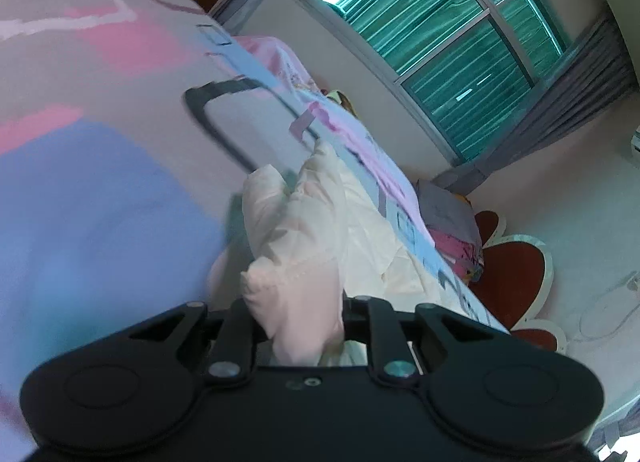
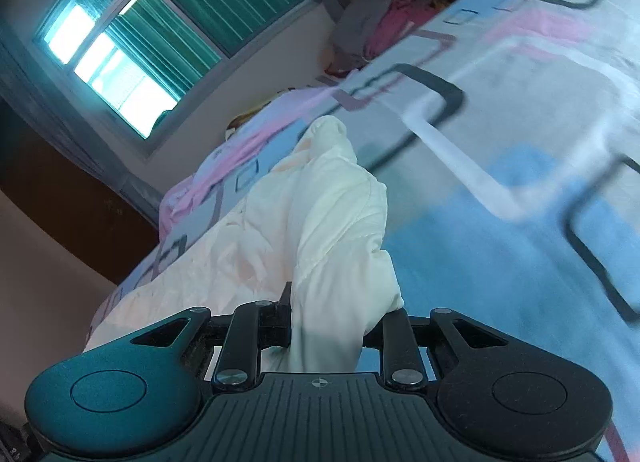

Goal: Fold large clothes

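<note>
While both hands are lifting the cream garment [image 1: 320, 222] off the patterned bedsheet [image 1: 100, 190], the left gripper [image 1: 298, 326] is pinching a thick bunch of its fabric, with the jaws closed tight on the cloth so that no gap is showing. From this bunch the garment is running forward and lying along the edge of the bed, near the window [image 1: 460, 42]. On the other side, the right gripper [image 2: 326, 326] is also clamping a fold of the cream garment [image 2: 320, 214]; its jaws are closed around the cloth, and the fabric is rising in a peak in front of it. To do this step well, I think both hands should be moving at the same height and pulling gently apart, so the cloth is becoming flat and the held edges are landing evenly.
</note>
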The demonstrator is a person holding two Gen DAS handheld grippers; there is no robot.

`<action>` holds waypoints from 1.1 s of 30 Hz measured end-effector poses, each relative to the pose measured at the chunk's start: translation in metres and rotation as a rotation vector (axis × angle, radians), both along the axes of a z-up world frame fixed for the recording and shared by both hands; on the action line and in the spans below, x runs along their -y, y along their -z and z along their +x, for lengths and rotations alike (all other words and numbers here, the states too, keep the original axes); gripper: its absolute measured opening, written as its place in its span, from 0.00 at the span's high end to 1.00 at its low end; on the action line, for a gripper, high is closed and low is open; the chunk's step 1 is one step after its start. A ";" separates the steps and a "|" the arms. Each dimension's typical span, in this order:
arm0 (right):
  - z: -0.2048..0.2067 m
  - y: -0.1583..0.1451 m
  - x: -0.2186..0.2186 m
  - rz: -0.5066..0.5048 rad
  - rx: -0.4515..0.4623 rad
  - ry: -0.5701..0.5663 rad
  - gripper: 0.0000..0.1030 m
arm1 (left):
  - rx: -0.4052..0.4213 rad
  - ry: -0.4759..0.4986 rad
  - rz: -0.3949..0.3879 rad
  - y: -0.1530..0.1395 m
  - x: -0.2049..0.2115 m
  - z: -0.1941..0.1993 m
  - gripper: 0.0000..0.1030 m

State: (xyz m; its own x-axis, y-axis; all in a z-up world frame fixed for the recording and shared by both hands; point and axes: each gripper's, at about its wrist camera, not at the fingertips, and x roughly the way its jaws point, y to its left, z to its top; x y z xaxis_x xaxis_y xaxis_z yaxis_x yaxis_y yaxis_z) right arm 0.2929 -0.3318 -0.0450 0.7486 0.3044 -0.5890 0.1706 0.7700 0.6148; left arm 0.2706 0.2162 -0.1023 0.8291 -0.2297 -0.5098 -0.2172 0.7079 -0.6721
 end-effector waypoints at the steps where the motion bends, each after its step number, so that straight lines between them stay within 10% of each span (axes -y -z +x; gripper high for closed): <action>1: -0.011 0.000 0.002 -0.001 0.000 -0.001 0.79 | -0.005 -0.002 0.001 0.001 0.002 -0.011 0.84; 16: -0.102 0.014 0.016 -0.035 -0.058 -0.020 0.78 | -0.026 -0.043 0.012 0.015 0.015 -0.119 0.83; 20: -0.097 0.049 0.028 -0.003 -0.127 0.006 0.42 | -0.079 -0.082 0.018 0.039 0.014 -0.116 0.54; 25: -0.117 0.029 0.045 -0.084 -0.101 0.101 0.37 | -0.063 -0.136 0.007 0.035 0.012 -0.133 0.31; 28: -0.137 0.011 0.056 -0.141 -0.059 0.217 0.38 | -0.051 -0.119 0.000 0.035 0.005 -0.138 0.31; 33: -0.138 -0.019 0.023 -0.233 0.057 0.173 0.75 | -0.045 -0.117 -0.039 0.043 -0.001 -0.125 0.39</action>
State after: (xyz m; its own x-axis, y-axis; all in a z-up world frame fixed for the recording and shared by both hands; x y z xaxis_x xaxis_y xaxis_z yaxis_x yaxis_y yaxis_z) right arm 0.1551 -0.3553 -0.0261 0.8118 0.0309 -0.5832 0.2818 0.8539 0.4376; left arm 0.1452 0.2175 -0.1452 0.8279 -0.1534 -0.5395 -0.3270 0.6493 -0.6866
